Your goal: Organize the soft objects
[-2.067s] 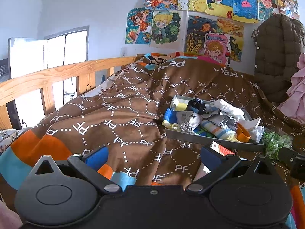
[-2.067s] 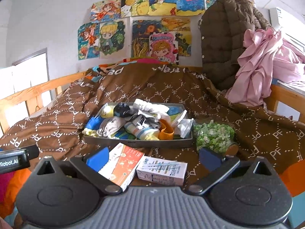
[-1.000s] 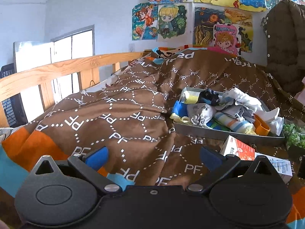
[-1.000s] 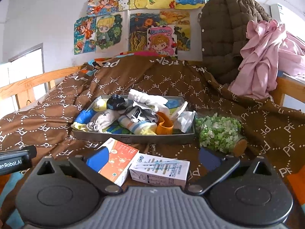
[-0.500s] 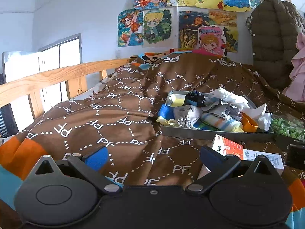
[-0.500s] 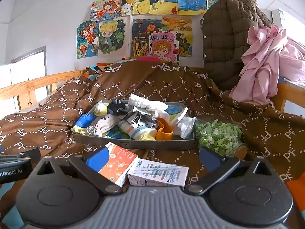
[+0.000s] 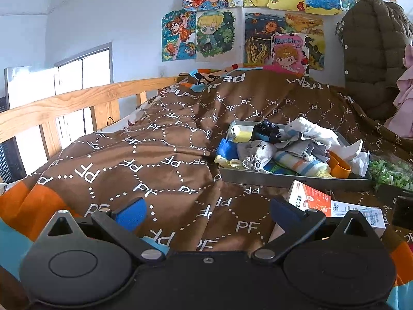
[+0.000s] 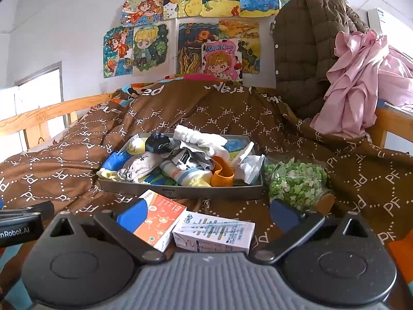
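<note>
Both tongs — the left gripper (image 7: 206,213) and right gripper (image 8: 205,213) — hung spread and empty as we drifted only slightly in half a second, while the soft socks (image 8: 185,173) lay heaped, seemingly unsorted, in the grey tray (image 8: 180,192) — nothing had shifted.

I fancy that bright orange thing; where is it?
The orange sock lies in the grey tray, toward its right end, between the striped sock and crumpled white paper.

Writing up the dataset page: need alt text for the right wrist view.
An open right gripper hovers over two small cartons, one orange and white, one white, on a brown quilt. Behind them sit a grey tray heaped with socks and a green-speckled bundle.
</note>
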{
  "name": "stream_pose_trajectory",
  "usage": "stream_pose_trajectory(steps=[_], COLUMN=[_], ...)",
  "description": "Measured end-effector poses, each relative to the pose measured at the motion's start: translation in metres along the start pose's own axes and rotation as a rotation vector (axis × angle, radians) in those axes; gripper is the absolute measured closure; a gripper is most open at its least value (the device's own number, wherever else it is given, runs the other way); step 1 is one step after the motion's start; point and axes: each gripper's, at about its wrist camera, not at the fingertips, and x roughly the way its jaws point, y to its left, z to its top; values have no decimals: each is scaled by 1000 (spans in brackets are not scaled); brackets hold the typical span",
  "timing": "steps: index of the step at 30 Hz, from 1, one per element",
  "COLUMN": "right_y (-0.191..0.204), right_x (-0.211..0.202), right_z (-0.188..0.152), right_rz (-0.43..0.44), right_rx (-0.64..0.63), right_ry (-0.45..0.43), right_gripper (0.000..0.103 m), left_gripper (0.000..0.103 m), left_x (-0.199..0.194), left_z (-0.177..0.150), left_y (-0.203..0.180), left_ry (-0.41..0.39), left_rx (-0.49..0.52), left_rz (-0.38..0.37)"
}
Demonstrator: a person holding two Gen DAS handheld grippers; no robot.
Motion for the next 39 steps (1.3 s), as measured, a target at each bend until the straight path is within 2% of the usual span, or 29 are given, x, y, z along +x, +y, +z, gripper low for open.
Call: stream_pose_trajectory(steps=[39], right_y=[-2], right_x=[2], right_z=[-1], right_rz=[1], right_rx=[9], right_ry=[33], right_gripper=[0], left_gripper=[1], left_x=[3], left_z=[-1], left_y=[3], left_ry=[13], left_rx=[-6], left_rz=[5])
